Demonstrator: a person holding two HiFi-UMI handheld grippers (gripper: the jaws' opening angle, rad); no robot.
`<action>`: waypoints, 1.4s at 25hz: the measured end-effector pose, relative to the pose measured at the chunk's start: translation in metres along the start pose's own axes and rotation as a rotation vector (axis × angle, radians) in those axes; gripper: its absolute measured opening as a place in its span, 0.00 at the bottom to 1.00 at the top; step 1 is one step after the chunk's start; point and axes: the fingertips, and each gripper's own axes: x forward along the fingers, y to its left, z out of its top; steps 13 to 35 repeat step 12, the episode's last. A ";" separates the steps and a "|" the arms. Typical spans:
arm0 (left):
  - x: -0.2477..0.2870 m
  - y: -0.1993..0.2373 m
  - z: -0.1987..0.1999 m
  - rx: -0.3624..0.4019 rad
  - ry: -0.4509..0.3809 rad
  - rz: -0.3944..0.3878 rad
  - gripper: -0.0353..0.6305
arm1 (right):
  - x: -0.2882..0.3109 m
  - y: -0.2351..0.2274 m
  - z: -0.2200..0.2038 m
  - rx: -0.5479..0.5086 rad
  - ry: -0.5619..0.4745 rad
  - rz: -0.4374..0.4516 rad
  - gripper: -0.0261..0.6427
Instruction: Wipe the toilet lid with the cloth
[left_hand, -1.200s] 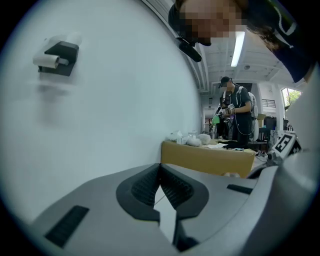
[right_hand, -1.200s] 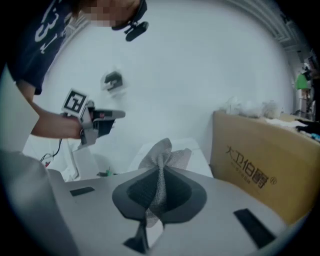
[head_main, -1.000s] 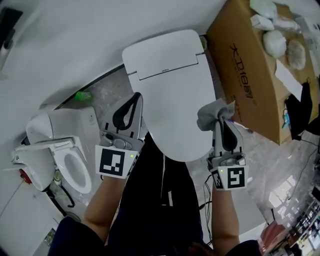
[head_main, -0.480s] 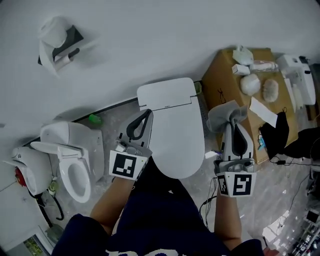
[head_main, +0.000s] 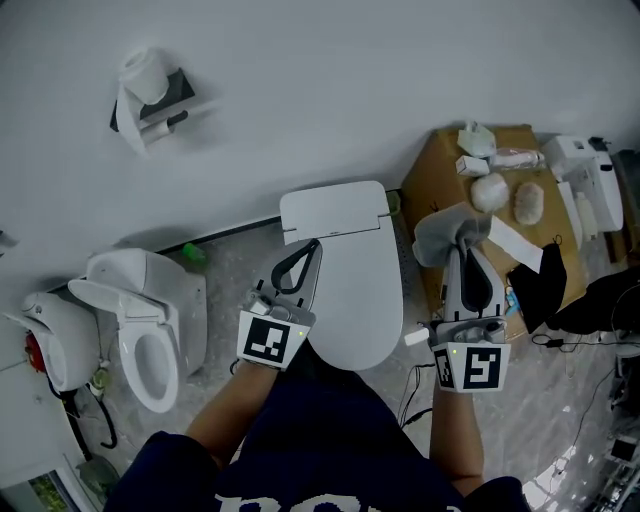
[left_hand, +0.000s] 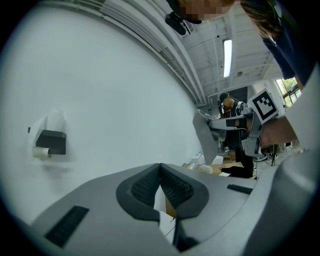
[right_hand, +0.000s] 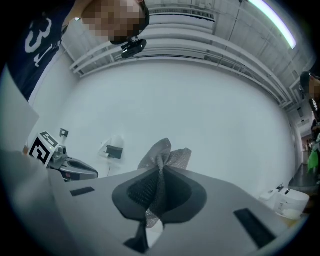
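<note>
Your R gripper (head_main: 467, 250) clamps cloth (head_main: 440, 230) clear of lid (head_main: 355, 300), L gripper (head_main: 312, 247) closed w/ nothing in it; prob. whole wipe left.

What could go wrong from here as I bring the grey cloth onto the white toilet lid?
1. The grey mesh cloth is pinched in the right gripper only by a narrow bunched fold. Pressing it onto the closed white toilet lid may pull it free.
2. Little cloth shows beyond the jaws, so the hard tips might scrape the lid.
3. The right gripper hovers beside the brown cardboard box, which carries loose items. A wide swing could knock them.
</note>
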 end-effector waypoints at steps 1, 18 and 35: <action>-0.003 0.000 0.007 -0.004 -0.009 0.000 0.07 | -0.002 0.003 0.006 -0.005 -0.001 0.002 0.09; -0.030 0.009 0.059 -0.016 -0.035 0.010 0.07 | -0.015 0.021 0.059 -0.039 -0.016 0.008 0.09; -0.030 0.009 0.059 -0.016 -0.035 0.010 0.07 | -0.015 0.021 0.059 -0.039 -0.016 0.008 0.09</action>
